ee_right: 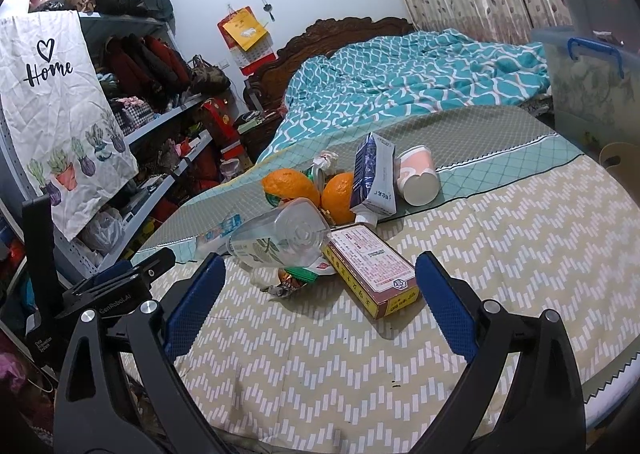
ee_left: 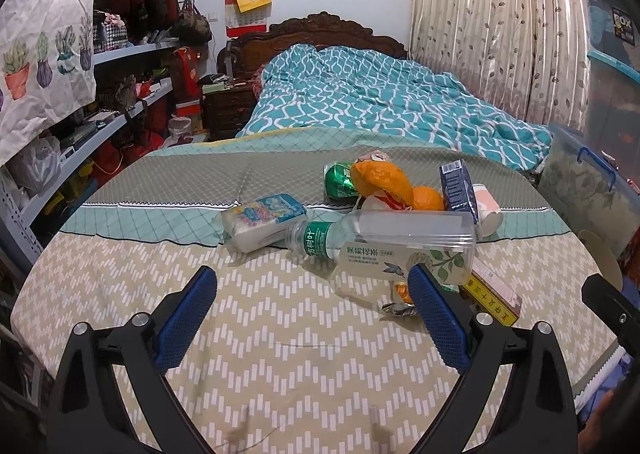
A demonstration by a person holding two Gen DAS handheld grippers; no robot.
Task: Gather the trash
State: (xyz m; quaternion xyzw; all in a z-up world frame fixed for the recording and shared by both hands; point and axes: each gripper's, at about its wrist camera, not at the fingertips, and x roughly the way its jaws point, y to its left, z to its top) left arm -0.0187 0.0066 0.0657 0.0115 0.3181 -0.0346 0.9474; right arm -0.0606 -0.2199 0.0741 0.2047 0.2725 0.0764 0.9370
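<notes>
A heap of trash lies on the patterned bed cover (ee_left: 280, 334). It holds a clear plastic bottle (ee_left: 400, 242) (ee_right: 280, 242) on its side, a tissue pack (ee_left: 262, 219), a green can (ee_left: 340, 179), orange peels (ee_left: 384, 177) (ee_right: 292, 183), a blue carton (ee_left: 458, 189) (ee_right: 372, 177), a paper cup (ee_left: 488, 205) (ee_right: 418, 175), a yellow-edged box (ee_right: 372, 270) (ee_left: 496, 294) and crumpled wrappers (ee_right: 292, 280). My left gripper (ee_left: 312, 294) is open and empty just short of the bottle. My right gripper (ee_right: 320, 286) is open and empty, with the box and wrappers between its fingers' line.
A teal quilt (ee_left: 380, 101) covers the far half of the bed. Cluttered shelves (ee_left: 120, 85) with a hanging "Home" cloth (ee_right: 60, 105) stand on the left. Clear storage bins (ee_right: 592, 81) and curtains (ee_left: 500, 25) are on the right. The left gripper's body (ee_right: 112, 290) shows in the right view.
</notes>
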